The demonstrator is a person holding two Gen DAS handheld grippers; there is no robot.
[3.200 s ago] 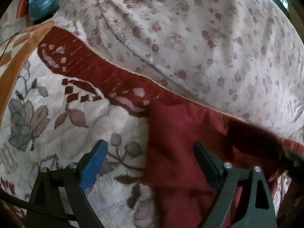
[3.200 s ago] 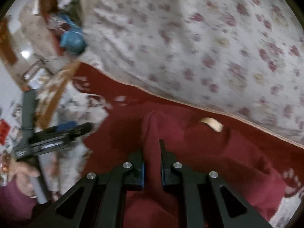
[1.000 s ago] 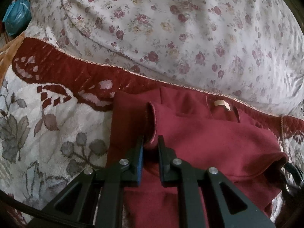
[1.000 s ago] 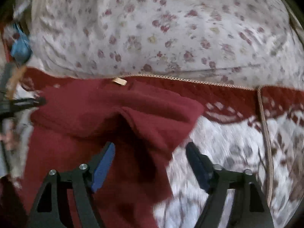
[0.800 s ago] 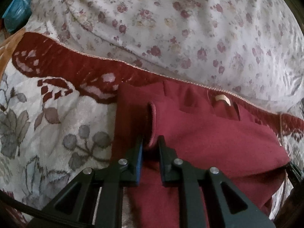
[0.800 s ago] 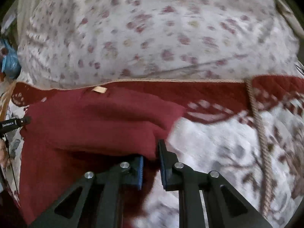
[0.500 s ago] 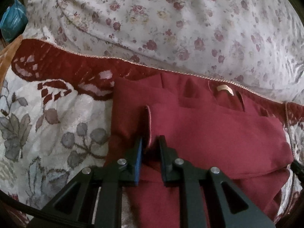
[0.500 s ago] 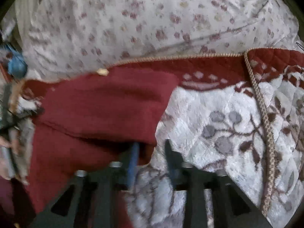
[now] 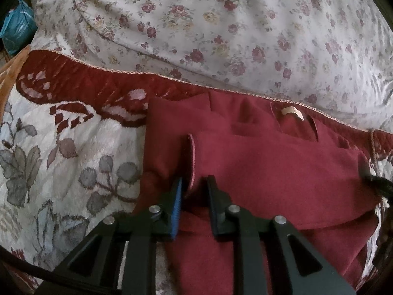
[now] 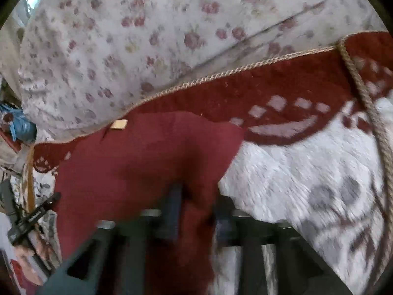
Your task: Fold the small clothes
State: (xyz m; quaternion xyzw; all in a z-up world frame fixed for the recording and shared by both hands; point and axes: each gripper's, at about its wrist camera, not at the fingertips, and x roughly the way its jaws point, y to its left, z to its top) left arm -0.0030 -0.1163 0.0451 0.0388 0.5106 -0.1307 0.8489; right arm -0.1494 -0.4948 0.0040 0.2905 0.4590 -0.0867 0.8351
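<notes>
A dark red garment [image 9: 270, 172] lies folded on a patterned blanket, its tan neck label [image 9: 292, 111] at the far side. My left gripper [image 9: 195, 184] stands over the garment's left part; its jaws are opening, and the upright hem of the folded layer stands loosely between them. In the right wrist view the same garment [image 10: 147, 159] fills the lower left. My right gripper [image 10: 199, 196], blurred, is at the garment's right edge; its jaws are closing with red cloth bunched between them. The left gripper [image 10: 32, 216] shows at the far left.
A floral duvet [image 9: 221, 36] is heaped along the far side. The white and red blanket [image 10: 307, 184] with grey leaf motifs spreads to both sides, with a braided cord trim [image 10: 363, 93] at the right. A blue bag [image 9: 17, 29] sits beyond the left corner.
My right gripper swung along the garment's right edge and its jaws came in round the cloth. The left gripper stayed put while its jaws parted slightly. The folded layer now lies flatter.
</notes>
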